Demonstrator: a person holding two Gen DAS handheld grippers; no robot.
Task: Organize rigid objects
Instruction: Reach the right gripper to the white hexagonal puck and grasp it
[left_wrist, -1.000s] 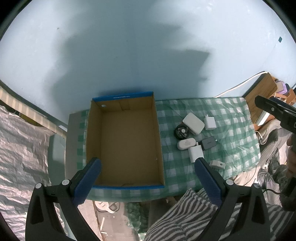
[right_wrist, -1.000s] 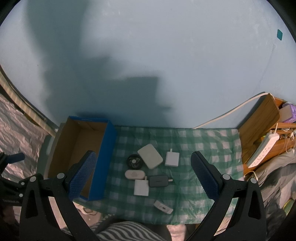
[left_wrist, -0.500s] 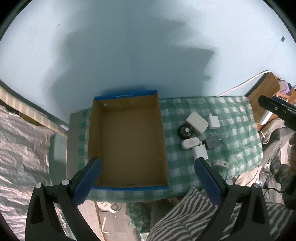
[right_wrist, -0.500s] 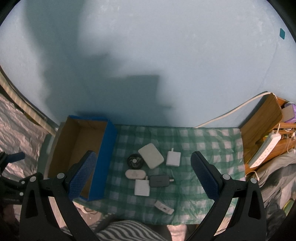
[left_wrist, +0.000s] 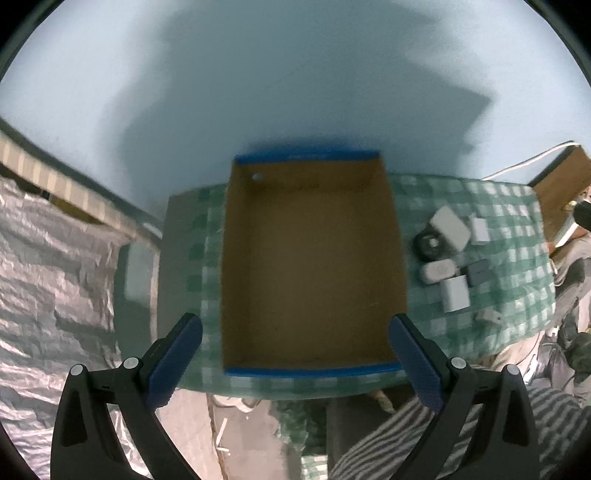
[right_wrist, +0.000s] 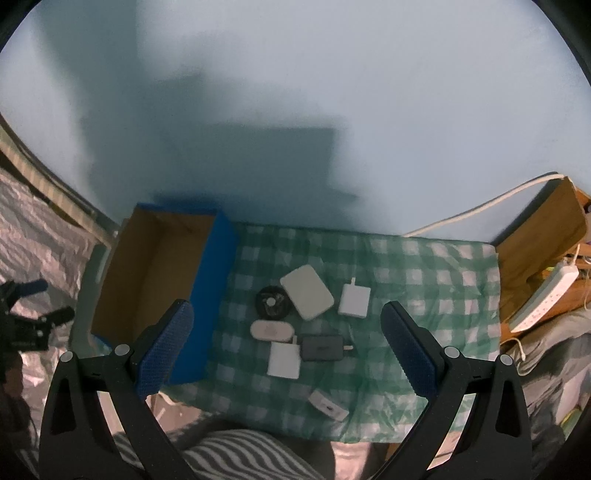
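- The left tool (left_wrist: 295, 363) hangs above the table (left_wrist: 517, 206) with its blue pads spread wide and nothing between them.
- In the left wrist view, an open cardboard box (left_wrist: 312, 266) with blue edges fills the centre of the frame; its brown floor is bare.
- The right tool (right_wrist: 286, 347) is also spread wide and holds nothing.
- In the right wrist view, the box (right_wrist: 155, 273) sits at centre left on the green checked cloth (right_wrist: 424, 280).
- The small things lie clustered at centre, apart from the box: a black round item (right_wrist: 272, 302), a white flat case (right_wrist: 306, 291) touching it, a white charger (right_wrist: 354, 300), a white oval case (right_wrist: 271, 330), a white square adapter (right_wrist: 283, 359), and a dark grey adapter (right_wrist: 322, 347).
- A small white plug (right_wrist: 328, 405) lies alone near the cloth's lower edge.
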